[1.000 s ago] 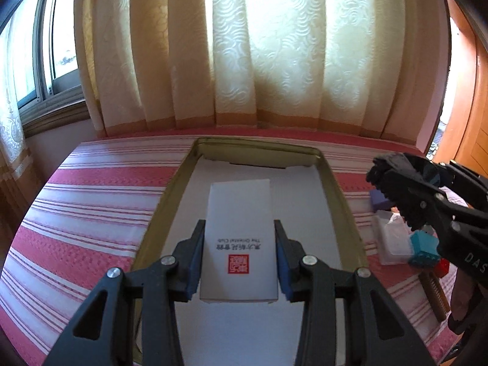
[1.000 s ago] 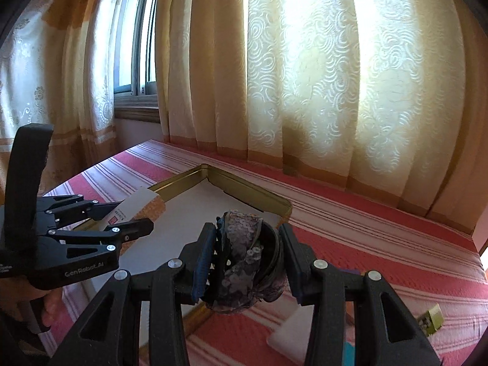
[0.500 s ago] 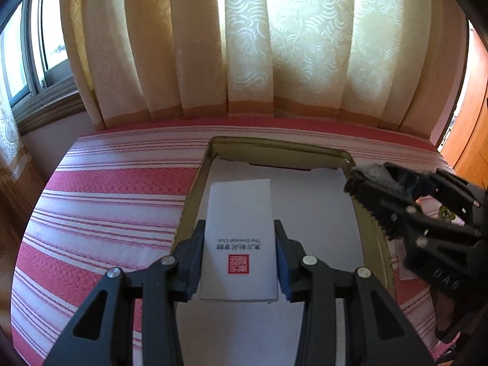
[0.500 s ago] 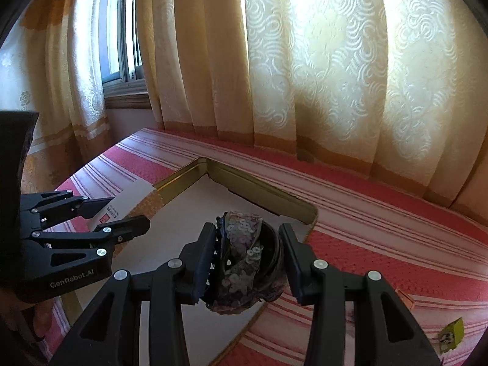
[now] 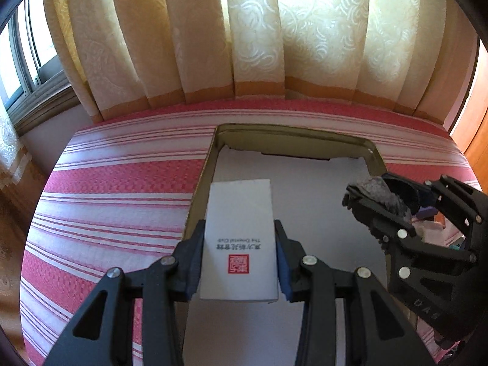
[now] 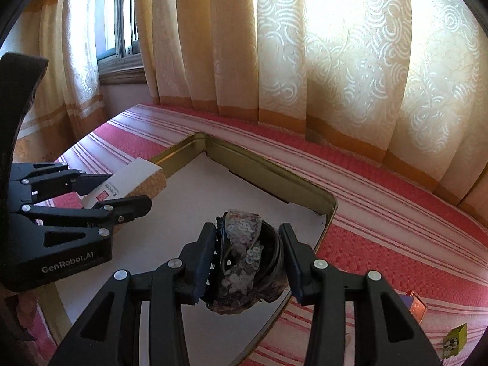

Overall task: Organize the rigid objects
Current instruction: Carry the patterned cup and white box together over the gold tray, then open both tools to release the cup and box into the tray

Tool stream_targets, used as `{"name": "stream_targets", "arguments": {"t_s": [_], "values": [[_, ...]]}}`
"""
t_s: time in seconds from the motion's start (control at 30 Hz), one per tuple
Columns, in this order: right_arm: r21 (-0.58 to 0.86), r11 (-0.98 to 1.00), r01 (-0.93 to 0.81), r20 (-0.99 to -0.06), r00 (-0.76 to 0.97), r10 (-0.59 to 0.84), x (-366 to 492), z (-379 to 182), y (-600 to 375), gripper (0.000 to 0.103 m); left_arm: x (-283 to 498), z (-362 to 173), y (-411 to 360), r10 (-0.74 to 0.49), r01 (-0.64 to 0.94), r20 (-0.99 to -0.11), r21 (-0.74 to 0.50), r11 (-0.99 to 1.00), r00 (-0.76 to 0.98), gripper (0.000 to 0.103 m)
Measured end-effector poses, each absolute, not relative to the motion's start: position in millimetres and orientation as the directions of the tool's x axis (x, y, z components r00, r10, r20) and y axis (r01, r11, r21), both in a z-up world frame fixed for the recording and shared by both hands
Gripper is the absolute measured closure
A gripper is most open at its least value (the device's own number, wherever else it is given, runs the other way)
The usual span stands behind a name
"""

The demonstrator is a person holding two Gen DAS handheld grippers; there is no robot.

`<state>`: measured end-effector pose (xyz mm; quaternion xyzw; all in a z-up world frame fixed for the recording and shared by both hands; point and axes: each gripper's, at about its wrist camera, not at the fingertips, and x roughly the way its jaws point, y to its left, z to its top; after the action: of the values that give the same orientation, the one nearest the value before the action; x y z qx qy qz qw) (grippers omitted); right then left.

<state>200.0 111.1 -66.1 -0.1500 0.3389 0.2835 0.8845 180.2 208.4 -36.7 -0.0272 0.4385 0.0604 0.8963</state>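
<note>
The left gripper [image 5: 239,253] clamps a white box [image 5: 239,238] above the gold tray [image 5: 292,140]. The right gripper [image 6: 248,262] clamps a sequined pouch [image 6: 244,262] over the tray's right side

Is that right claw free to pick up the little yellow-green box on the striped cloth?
Probably not yet: the right claw is shut on a sequined pouch over the tin tray, away from the box.

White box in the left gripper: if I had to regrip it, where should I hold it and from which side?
Take the white box across its two long narrow sides, near the end with the red seal, coming from that short end as the left gripper does now. Those sides are flat and parallel, so the pads sit flush, and the far end stays free to go into the gold tray.
</note>
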Motion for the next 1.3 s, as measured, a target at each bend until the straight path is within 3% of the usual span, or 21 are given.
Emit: {"name": "stream_targets", "arguments": {"t_s": [0.93, 1.07, 1.2, 1.3], "values": [[-0.046, 0.800, -0.598, -0.698, 0.592, 0.403, 210.0, -78.8, 115.8, 0.057, 190.6, -42.9, 212.0, 0.128, -0.145, -0.798, 0.051, 0.988, 0.589, 0.062], [-0.049, 0.807, -0.588, -0.691, 0.603, 0.398, 211.3, -80.2, 114.1, 0.056, 190.6, -42.8, 212.4, 0.125, -0.146, -0.795, 0.046, 0.988, 0.594, 0.051], [-0.028, 0.809, -0.587, -0.683, 0.602, 0.414, 210.0, -76.8, 110.4, 0.041, 186.9, -39.4, 207.6, 0.132, -0.141, -0.784, 0.057, 0.988, 0.606, 0.041], [-0.048, 0.812, -0.582, -0.673, 0.620, 0.404, 206.9, -72.5, 107.0, 0.041, 183.8, -35.0, 205.0, 0.187, -0.170, -0.759, 0.102, 0.980, 0.623, 0.026]]}}
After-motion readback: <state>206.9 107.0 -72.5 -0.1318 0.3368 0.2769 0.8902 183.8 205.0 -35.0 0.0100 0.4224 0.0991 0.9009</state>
